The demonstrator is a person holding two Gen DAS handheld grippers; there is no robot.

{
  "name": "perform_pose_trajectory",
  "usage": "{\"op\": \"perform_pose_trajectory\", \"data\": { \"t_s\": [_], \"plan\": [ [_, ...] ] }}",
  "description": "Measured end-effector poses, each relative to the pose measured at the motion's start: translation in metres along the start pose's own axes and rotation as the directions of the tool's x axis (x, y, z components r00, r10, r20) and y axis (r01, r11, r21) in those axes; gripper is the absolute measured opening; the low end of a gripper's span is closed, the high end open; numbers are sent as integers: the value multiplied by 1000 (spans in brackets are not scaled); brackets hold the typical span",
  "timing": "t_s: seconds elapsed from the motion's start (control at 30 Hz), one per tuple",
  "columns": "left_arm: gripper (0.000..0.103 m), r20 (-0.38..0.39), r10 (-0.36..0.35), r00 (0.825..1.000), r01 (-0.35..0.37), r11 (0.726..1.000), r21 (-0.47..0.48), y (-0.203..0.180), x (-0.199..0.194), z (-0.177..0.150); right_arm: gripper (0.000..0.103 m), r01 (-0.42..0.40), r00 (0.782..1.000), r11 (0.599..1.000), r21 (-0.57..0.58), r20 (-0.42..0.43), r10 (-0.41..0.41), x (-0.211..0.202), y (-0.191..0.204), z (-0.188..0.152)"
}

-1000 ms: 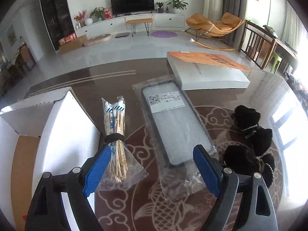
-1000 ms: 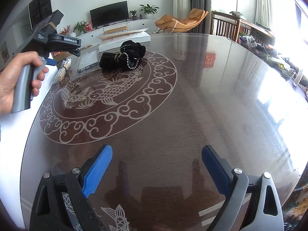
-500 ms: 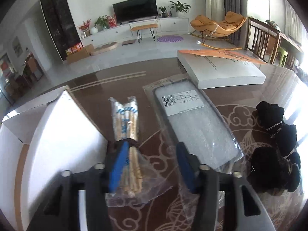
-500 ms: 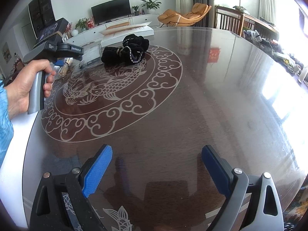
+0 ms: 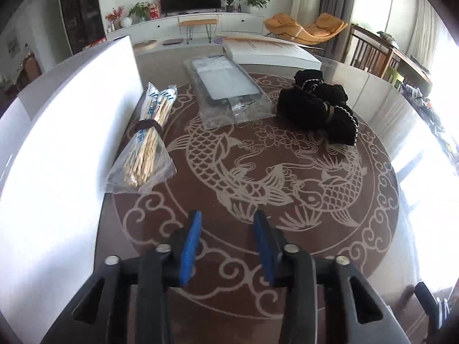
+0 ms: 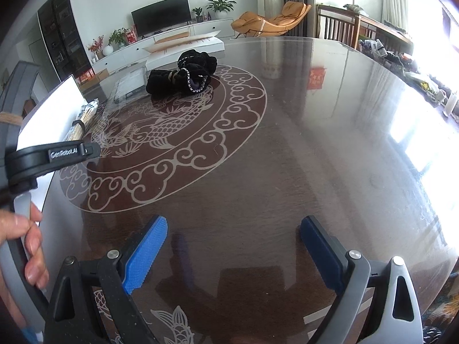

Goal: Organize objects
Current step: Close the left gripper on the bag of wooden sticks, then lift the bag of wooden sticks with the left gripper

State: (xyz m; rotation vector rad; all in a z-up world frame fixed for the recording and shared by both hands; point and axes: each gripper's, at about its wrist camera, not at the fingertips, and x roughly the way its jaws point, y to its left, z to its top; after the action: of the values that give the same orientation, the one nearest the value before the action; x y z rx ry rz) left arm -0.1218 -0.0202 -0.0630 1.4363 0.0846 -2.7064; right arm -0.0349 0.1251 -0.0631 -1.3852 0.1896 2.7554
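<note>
A clear bag of wooden sticks [image 5: 149, 146] tied with a black band lies beside a white open box [image 5: 66, 132] at the left. A phone case in clear wrap [image 5: 226, 86] lies behind it. A black cloth bundle with a chain [image 5: 318, 106] sits to the right. My left gripper [image 5: 226, 229] is empty, its jaws partly closed, well back from the sticks over the table. My right gripper [image 6: 232, 240] is open and empty over bare table; in its view the bundle [image 6: 183, 71] and sticks [image 6: 83, 117] lie far off.
A flat white box with an orange flap [image 5: 272, 51] lies at the table's far side. The dark round table [image 6: 315, 143] has a carp pattern. The left gripper's body and the hand holding it [image 6: 34, 160] show at the right view's left edge.
My left gripper has pulled back from the sticks and narrowed its jaws, with nothing in them. The sticks stay on the table. The right gripper has hardly moved.
</note>
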Motion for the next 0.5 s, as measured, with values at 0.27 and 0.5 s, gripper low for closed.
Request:
{"op": "perform_pose_trajectory", "data": {
  "t_s": [0.27,0.5],
  "plan": [
    [65,139,167,976,-180,980,86,-6,-4,51,95,7,1000,1000,-20,-5,-7,1,5,-1],
    [74,3,335,942,-335,942,27,20,71,98,95,12,1000,999,-30,-4,-13,0,5,-3]
  ]
}}
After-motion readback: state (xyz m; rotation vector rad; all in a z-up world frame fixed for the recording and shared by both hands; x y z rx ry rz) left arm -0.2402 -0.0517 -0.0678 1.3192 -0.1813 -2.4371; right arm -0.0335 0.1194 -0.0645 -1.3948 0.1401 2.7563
